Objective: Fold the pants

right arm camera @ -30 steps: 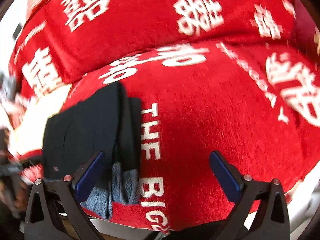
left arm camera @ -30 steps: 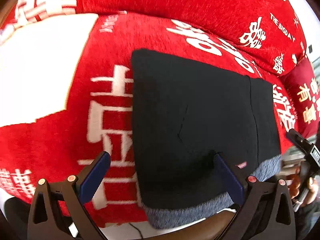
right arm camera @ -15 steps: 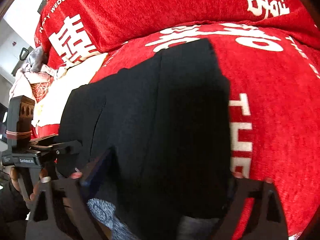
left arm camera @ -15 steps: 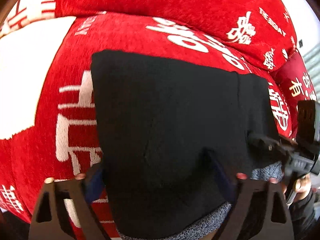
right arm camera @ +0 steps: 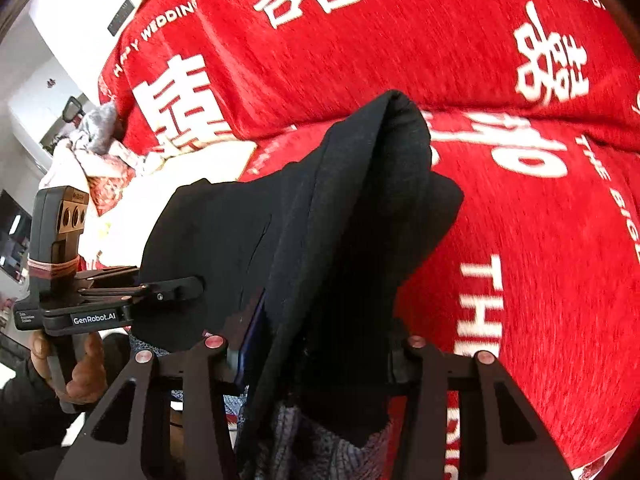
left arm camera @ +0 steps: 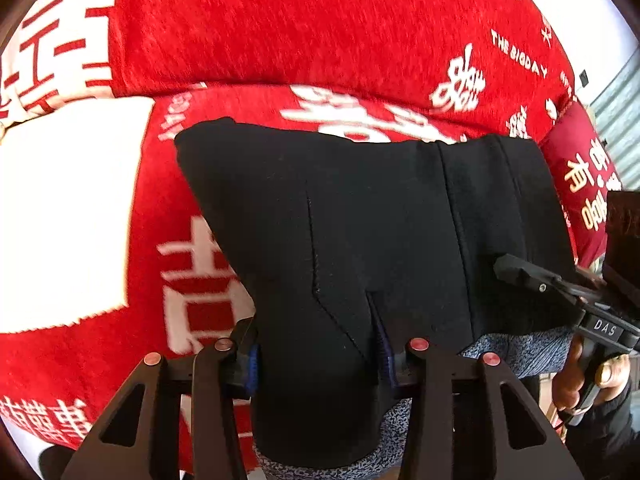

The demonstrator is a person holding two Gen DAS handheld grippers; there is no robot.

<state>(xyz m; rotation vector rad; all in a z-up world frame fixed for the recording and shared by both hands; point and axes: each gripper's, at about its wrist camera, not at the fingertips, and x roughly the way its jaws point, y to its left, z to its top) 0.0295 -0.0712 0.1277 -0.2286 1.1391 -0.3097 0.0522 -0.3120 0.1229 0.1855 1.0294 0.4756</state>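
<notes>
Black pants (left arm camera: 384, 240) pinched at the near edge by both my tongs, over a red cover (left arm camera: 320, 40).
My left tongs (left arm camera: 318, 358) are narrowing with the near hem bunched between the blue pads (left arm camera: 252, 360), cloth bulging up past them; my right tongs (right arm camera: 316, 356) are narrowing too, on a thicker fold of the same pants, which rises into a peak above the jaws; the pants lie on the red cover with white lettering, their far edge flat on it, their grey lining (left arm camera: 520, 344) showing along the near edge; a white patch (left arm camera: 68, 216) of the cover sits to the left; each view shows the other tongs at the side, a hand (right arm camera: 80, 372) round its handle.
</notes>
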